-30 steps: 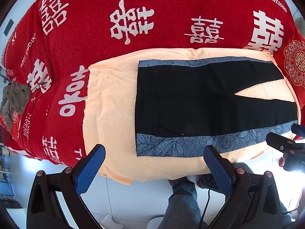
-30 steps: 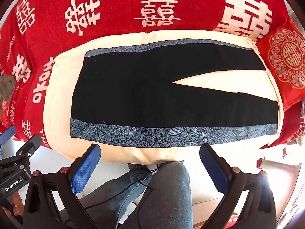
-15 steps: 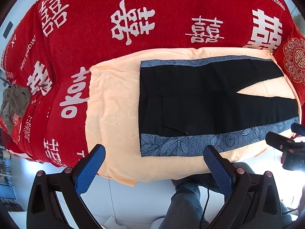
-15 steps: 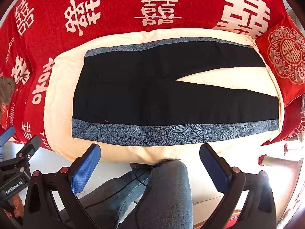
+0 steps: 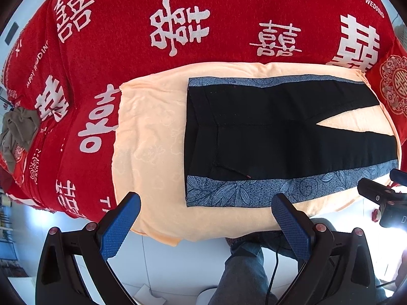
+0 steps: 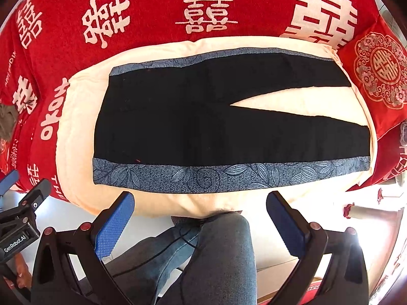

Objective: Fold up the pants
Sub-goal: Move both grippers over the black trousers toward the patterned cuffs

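Black pants (image 5: 279,132) with blue-grey leaf-print side bands lie flat on a peach blanket (image 5: 150,147), waist to the left, legs apart in a V to the right. They fill the right wrist view (image 6: 178,119) too. My left gripper (image 5: 203,208) is open and empty, hovering just off the near edge by the waist corner. My right gripper (image 6: 201,203) is open and empty, hovering off the near edge by the middle of the near side band. Neither touches the cloth.
The blanket lies on a red bedspread (image 5: 178,25) with white characters. A red cushion (image 6: 381,76) sits at the right. A crumpled olive cloth (image 5: 17,129) lies far left. The person's jeans-clad legs (image 6: 216,259) and white floor tiles are below the bed edge.
Both grippers have drifted slightly closer to the bed's near edge; the pants look a little larger and lower in both views. The pants have not moved. Both grippers stay open.
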